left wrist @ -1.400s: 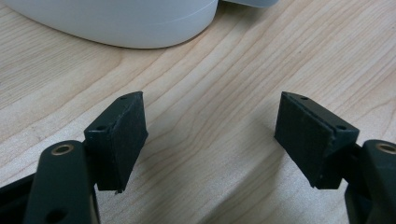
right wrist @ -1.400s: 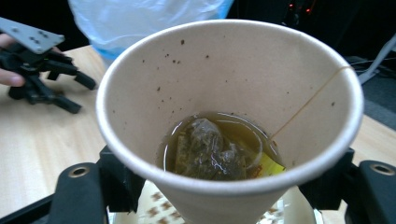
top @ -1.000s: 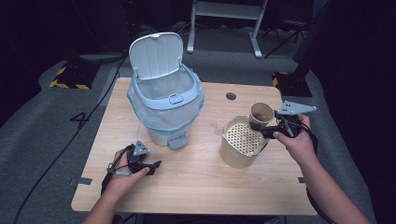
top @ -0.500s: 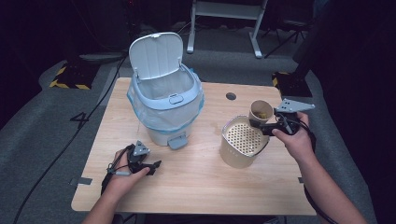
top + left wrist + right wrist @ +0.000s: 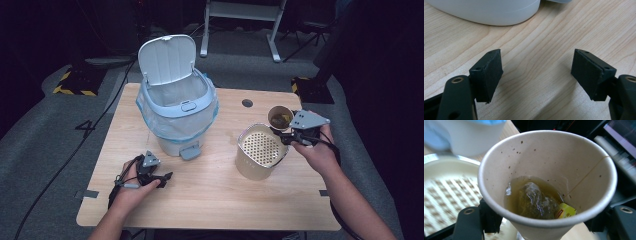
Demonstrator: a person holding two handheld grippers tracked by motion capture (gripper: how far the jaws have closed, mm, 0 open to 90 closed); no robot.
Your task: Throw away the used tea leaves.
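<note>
A paper cup (image 5: pixel 547 180) is clamped by the right gripper (image 5: pixel 289 136) beside a perforated strainer pot (image 5: pixel 260 151); its teabag's (image 5: pixel 536 202) yellow tag's (image 5: pixel 566 211) print is unreadable. The left gripper (image 5: pixel 537 72) is held wide open, empty, over the table (image 5: pixel 220 195).

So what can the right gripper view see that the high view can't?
The right gripper view looks right down into the paper cup: a wet tea bag sits in a little brownish tea, with a yellow tag and dark specks on the inside wall.

The high view takes in the open bin, the left gripper resting open on the table, and both hands.

Both show the cup, clamped by the right gripper, beside the container with the perforated strainer.
</note>
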